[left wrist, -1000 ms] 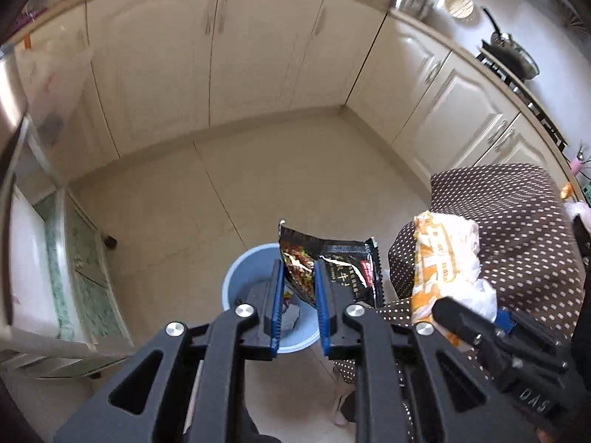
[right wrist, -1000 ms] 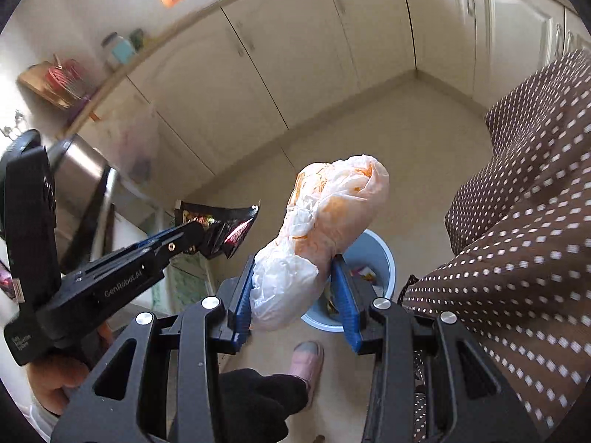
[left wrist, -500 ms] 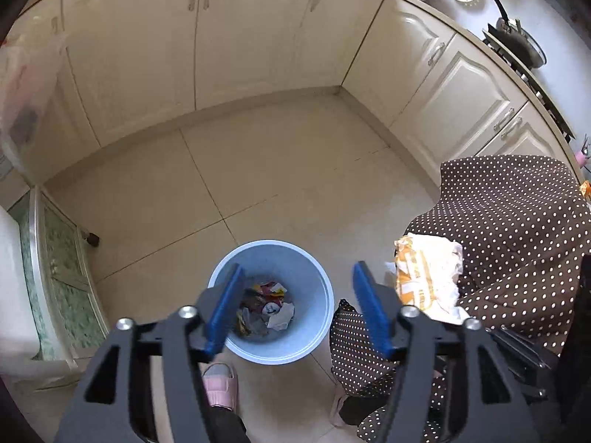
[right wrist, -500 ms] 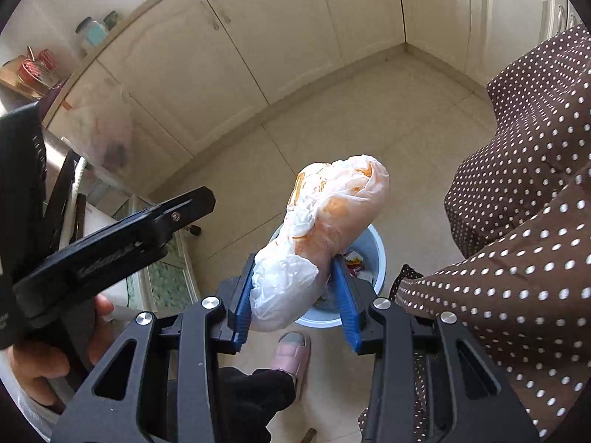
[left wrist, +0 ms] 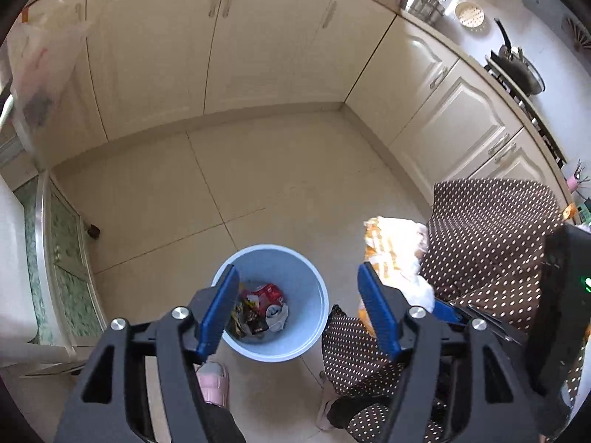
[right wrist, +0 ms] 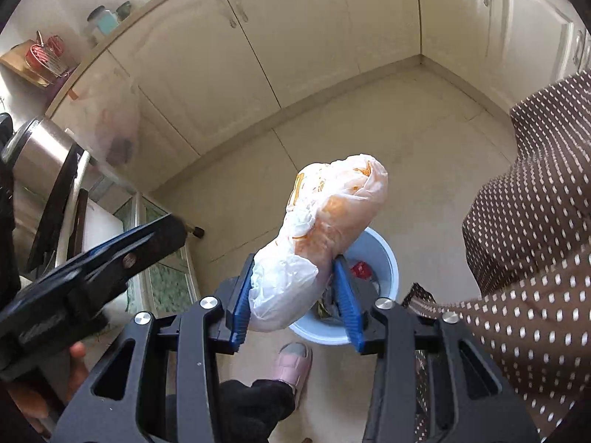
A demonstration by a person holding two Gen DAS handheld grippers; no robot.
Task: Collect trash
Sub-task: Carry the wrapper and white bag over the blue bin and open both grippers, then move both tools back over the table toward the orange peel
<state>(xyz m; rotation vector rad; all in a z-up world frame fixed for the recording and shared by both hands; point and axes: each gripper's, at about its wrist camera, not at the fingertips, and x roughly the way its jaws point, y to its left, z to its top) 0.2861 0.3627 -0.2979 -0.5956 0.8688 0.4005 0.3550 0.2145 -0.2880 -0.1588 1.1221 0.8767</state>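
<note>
A light blue trash bin (left wrist: 317,295) stands on the tiled floor with several wrappers (left wrist: 258,312) inside, one dark. My left gripper (left wrist: 299,310) is open and empty, held above the bin. My right gripper (right wrist: 295,299) is shut on a white and orange plastic bag (right wrist: 325,236), held above the bin (right wrist: 386,258). The bag also shows in the left wrist view (left wrist: 391,254), right of the bin.
Cream kitchen cabinets (left wrist: 221,44) line the far and right walls. A glass-fronted cabinet (left wrist: 62,258) stands at the left. The person's polka-dot clothing (left wrist: 491,243) is at the right and a pink slipper (left wrist: 212,382) is just in front of the bin.
My left gripper opened and the dark snack wrapper it held dropped into the bin. The right gripper kept its hold on the bag.
</note>
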